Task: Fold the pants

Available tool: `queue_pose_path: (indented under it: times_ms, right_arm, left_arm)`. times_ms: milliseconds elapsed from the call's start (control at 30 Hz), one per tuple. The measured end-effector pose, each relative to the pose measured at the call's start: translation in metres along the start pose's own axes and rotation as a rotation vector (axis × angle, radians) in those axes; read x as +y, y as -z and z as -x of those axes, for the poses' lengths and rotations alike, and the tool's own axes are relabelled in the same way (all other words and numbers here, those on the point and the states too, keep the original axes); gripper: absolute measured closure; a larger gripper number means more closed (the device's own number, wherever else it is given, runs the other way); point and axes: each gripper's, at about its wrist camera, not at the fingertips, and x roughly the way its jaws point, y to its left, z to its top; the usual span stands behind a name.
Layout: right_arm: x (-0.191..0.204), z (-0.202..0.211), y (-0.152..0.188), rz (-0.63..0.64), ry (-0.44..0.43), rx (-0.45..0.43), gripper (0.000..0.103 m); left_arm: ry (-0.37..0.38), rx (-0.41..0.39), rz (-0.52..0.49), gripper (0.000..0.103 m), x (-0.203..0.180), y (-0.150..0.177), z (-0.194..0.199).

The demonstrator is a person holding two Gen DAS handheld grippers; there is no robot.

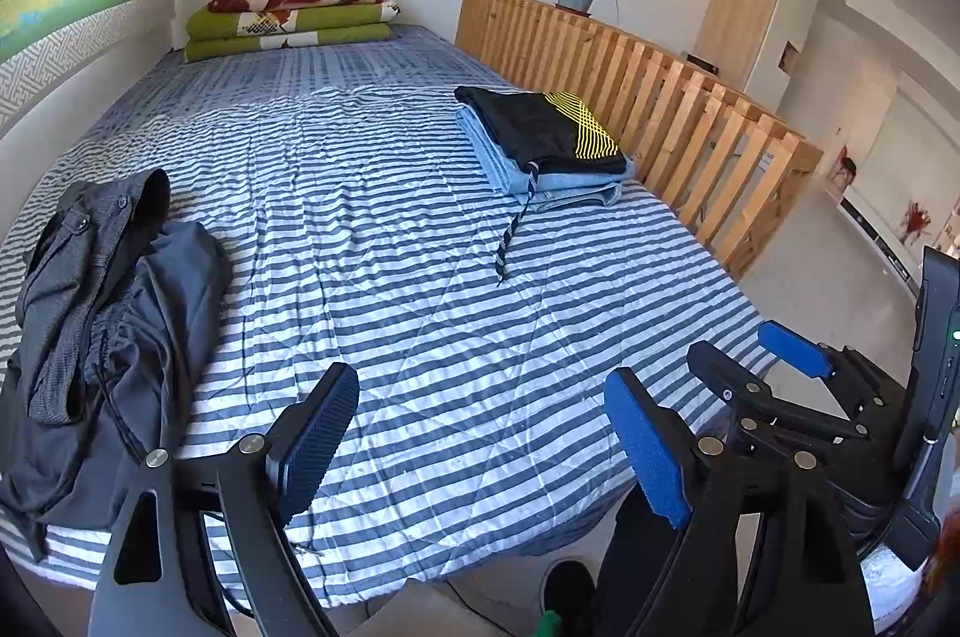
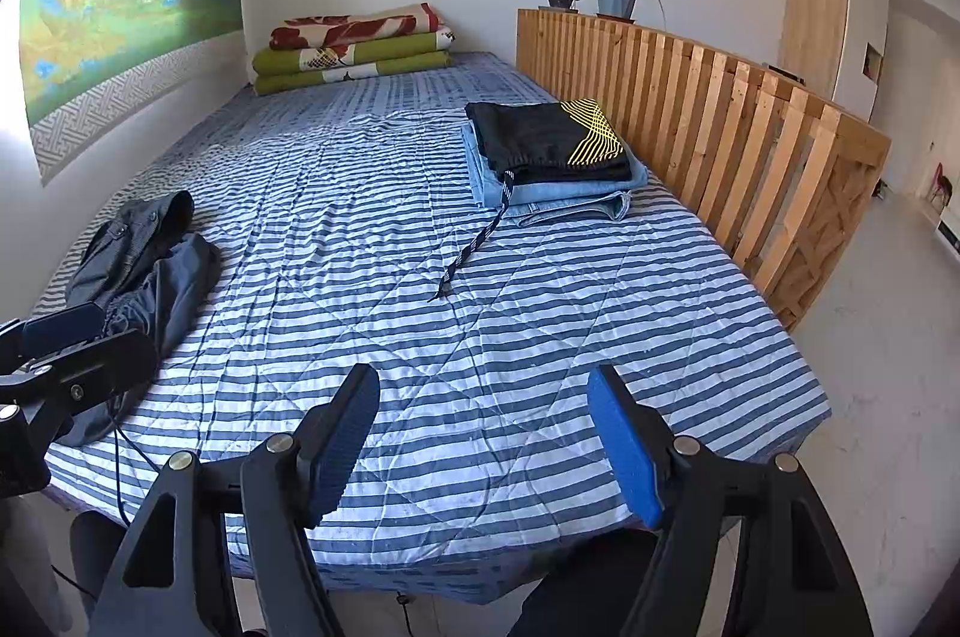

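Observation:
A crumpled heap of dark grey pants (image 1: 108,307) (image 2: 144,253) lies at the left edge of the striped bed. Near the right side sit folded black pants with a yellow pattern (image 1: 540,132) (image 2: 552,138) on top of folded light blue jeans (image 1: 576,187) (image 2: 570,205). A drawstring (image 1: 513,229) (image 2: 474,241) trails from the black pair onto the quilt. My left gripper (image 1: 480,433) (image 2: 72,343) hovers open over the bed's near edge, right of the grey heap. Beside it, my right gripper (image 2: 486,433) (image 1: 756,361) is open too, with nothing between its fingers.
The blue-and-white striped quilt (image 1: 420,337) (image 2: 540,337) covers the bed. A wooden slatted rail (image 1: 660,96) (image 2: 720,114) runs along the right side, with two pots on it. Folded blankets (image 1: 288,18) (image 2: 354,42) lie at the far end. A shoe (image 1: 567,589) shows below.

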Motion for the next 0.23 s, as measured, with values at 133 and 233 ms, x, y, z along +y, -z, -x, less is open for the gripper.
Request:
queue_pose_path:
  times_ms: [133, 233]
  right_arm:
    - [0.0001, 0.0000, 0.0003, 0.000, -0.001, 0.001, 0.035]
    - [0.0007, -0.0014, 0.0014, 0.000, -0.001, 0.003, 0.035]
  left_arm:
    - [-0.007, -0.012, -0.009, 0.016, 0.0018, 0.0009, 0.0013]
    - [-0.007, -0.009, -0.006, 0.016, 0.0030, 0.0004, 0.0004]
